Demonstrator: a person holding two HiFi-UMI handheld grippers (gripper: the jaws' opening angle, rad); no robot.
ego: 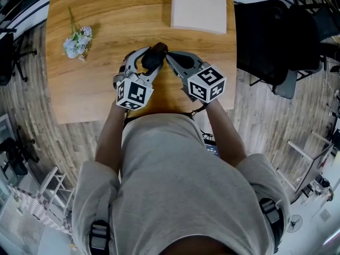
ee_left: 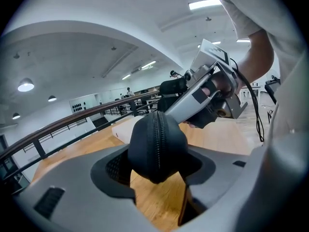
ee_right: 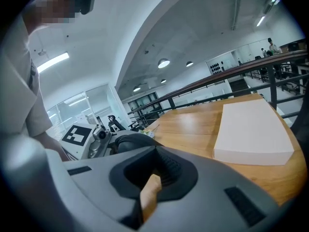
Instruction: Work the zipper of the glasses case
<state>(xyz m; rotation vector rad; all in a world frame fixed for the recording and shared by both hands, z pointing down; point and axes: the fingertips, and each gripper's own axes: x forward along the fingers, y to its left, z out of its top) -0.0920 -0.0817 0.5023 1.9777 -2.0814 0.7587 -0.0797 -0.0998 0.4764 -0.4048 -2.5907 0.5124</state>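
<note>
Steep overhead, two low tabletop (ego: pixel 106 15) close-ups

Bright, even ceiling lights (ee_left: pixel 205 4); heavy fisheye warp, dark vignetted corners.

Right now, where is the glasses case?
In the head view the glasses case is over the middle of the table, clamped in the left gripper, the right gripper at its far end.

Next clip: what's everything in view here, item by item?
glasses case: one, black, held in the left gripper
table: one, light wood, under both grippers
flat box: one, white, table's far edge
flower sprig: one, pale blue and white, table's left side
office chair: one, black, right of table
left gripper: grey, fingers shut on the glasses case
right gripper: grey, fingers together, tips at the case's far end
person: grey shirt
</note>
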